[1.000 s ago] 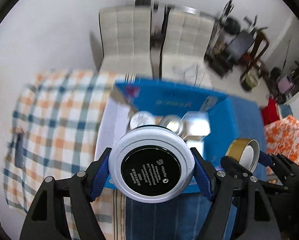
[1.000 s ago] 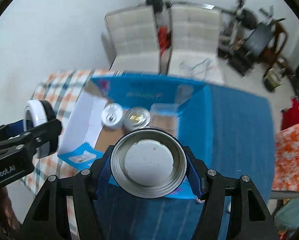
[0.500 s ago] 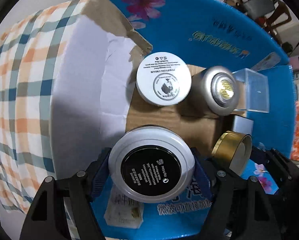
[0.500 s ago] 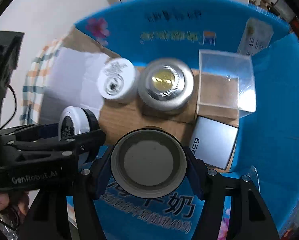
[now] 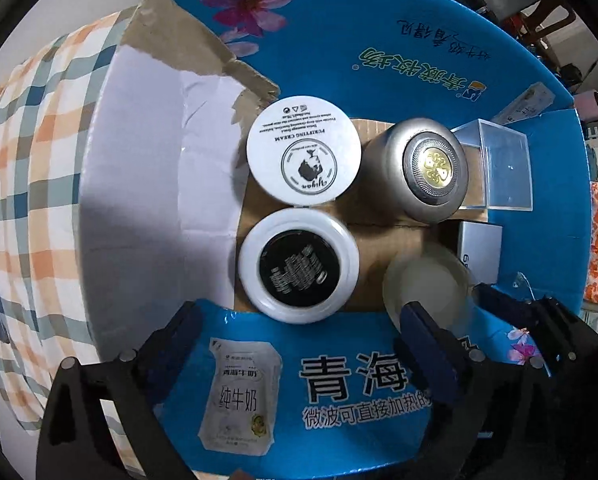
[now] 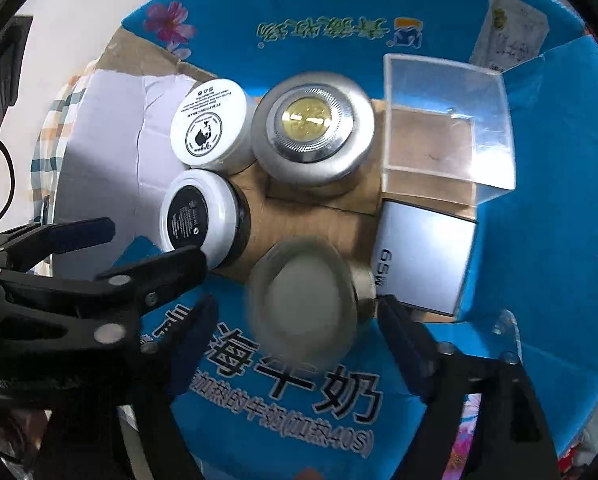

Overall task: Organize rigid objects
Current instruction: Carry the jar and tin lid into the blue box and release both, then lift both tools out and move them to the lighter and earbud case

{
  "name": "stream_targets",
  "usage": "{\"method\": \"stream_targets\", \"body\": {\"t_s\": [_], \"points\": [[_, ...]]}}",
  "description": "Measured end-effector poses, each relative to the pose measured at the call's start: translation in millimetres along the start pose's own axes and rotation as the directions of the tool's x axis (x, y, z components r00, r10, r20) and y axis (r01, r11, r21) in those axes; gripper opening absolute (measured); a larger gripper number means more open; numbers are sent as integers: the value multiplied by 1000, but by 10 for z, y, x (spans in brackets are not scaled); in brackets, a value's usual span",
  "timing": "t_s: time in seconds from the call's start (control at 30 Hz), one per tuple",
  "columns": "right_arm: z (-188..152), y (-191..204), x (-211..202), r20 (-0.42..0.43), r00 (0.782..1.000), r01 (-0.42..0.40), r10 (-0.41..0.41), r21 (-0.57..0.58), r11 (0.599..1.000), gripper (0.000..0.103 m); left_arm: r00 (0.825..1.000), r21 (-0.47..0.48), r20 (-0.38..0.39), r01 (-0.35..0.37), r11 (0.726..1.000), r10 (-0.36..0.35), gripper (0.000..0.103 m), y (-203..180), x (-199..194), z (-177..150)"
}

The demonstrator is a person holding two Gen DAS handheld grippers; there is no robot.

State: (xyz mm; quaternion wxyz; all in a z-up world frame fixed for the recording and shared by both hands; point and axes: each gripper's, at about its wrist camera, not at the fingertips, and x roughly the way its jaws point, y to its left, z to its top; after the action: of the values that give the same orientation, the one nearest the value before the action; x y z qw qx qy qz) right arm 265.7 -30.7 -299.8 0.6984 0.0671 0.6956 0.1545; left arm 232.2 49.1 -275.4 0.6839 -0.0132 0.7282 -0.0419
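A blue cardboard box (image 5: 379,52) (image 6: 539,160) holds the objects. The white jar with a black label (image 5: 297,265) (image 6: 197,218) sits on the box floor just beyond my open left gripper (image 5: 299,344) (image 6: 147,248). The gold-rimmed tin (image 6: 303,300) (image 5: 425,286), blurred, lies in the box between the spread fingers of my open right gripper (image 6: 299,332). Behind them stand a white cream jar (image 5: 303,154) (image 6: 209,124) and a silver tin with a gold centre (image 5: 431,170) (image 6: 313,124).
A clear plastic box (image 5: 495,168) (image 6: 443,128) and a silver-grey box (image 5: 479,252) (image 6: 423,256) sit at the box's right side. A white flap (image 5: 147,184) lines the left. A plaid cloth (image 5: 23,152) lies outside on the left.
Both grippers opened and let go: the black-label jar and the gold-rimmed tin now lie in the box, and both grippers have drawn back slightly.
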Motion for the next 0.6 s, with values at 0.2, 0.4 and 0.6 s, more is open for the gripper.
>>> {"method": "stream_targets", "body": {"t_s": [0.2, 0.4, 0.6], "points": [[-83, -56, -58, 13, 997, 76, -76, -4, 997, 86, 999, -37, 42, 2, 999, -1, 101, 82, -247, -117], [-274, -114, -171, 20, 990, 143, -143, 6, 990, 87, 992, -27, 119, -25, 999, 28, 101, 93, -612, -360], [-480, -91, -443, 71, 983, 167, -170, 56, 984, 87, 974, -25, 213, -74, 997, 77, 101, -30, -951, -490]]}}
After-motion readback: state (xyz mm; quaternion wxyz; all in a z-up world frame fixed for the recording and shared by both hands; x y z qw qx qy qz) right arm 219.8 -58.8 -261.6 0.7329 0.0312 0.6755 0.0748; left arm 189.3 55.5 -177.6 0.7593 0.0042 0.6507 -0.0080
